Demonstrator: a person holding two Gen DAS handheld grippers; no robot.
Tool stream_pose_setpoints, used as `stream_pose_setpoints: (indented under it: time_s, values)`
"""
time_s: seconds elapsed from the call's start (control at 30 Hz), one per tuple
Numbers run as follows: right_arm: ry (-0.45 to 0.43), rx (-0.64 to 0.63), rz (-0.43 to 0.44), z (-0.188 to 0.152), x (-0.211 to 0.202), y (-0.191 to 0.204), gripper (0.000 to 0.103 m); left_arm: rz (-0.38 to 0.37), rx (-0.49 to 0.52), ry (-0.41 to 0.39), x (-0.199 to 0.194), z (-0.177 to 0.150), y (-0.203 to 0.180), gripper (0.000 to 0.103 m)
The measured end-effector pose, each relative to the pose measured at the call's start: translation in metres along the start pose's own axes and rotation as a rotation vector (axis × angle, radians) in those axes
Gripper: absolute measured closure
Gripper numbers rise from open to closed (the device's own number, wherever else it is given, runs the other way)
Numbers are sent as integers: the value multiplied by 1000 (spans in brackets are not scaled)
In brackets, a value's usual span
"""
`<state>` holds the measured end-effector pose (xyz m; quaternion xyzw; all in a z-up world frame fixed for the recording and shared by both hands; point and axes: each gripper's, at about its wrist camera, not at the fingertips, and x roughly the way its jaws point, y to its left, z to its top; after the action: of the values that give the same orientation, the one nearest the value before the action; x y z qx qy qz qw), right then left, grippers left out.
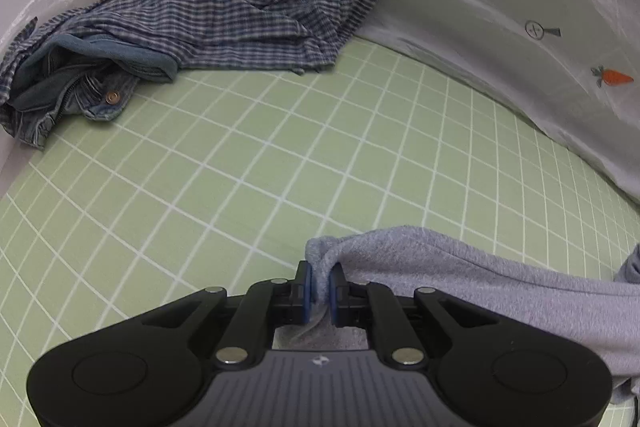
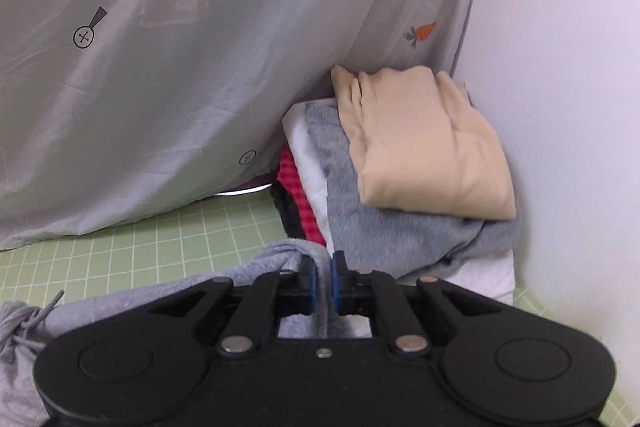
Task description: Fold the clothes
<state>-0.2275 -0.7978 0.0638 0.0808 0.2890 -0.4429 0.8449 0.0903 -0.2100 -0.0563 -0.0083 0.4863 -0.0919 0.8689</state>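
A: Where is the garment being folded?

B: A light grey garment (image 1: 480, 267) lies on the green gridded tabletop (image 1: 240, 167). In the left view it stretches from the left claw (image 1: 320, 287) away to the right edge, so its long axis runs across the picture. Its bunched corner pokes up between the blue pads (image 1: 306, 287).

A: And the left claw?

B: Pressed together, pinching that corner. It tilts steeply down toward the tabletop.

A: The right one?

B: The right claw (image 2: 324, 279) is also closed, pinching a fold of the same garment (image 2: 272, 259), which trails off to the lower left. A drawstring (image 2: 36, 315) lies there. This claw points less steeply, toward the stack ahead.

A: What stack?

B: Folded clothes against a white wall: a beige piece (image 2: 424, 147) on top, a darker grey one (image 2: 400, 227) under it, then white (image 2: 304, 147) and red checked (image 2: 296, 187) layers.

A: Anything else?

B: A pale sheet (image 2: 180, 67) with a small carrot print (image 2: 424, 31) hangs behind. In the left view, a crumpled blue plaid shirt (image 1: 240, 23) and jeans (image 1: 72, 95) sit in the far left corner, well apart from the garment.
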Motion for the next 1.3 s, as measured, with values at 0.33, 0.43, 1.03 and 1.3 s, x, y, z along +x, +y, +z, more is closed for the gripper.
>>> stream_pose_setpoints:
  time_s: [0.33, 0.43, 1.03, 1.3]
  values:
    - [-73, -206, -62, 22, 12, 49, 96, 88, 10, -55, 12, 35, 33, 93]
    - [-82, -219, -69, 30, 16, 54, 96, 108, 3, -77, 14, 49, 47, 93]
    - [28, -279, 43, 21, 45, 136, 30, 193, 23, -126, 29, 101, 38, 42]
    - [294, 199, 224, -74, 33, 123, 0, 5, -114, -45, 8, 21, 19, 7]
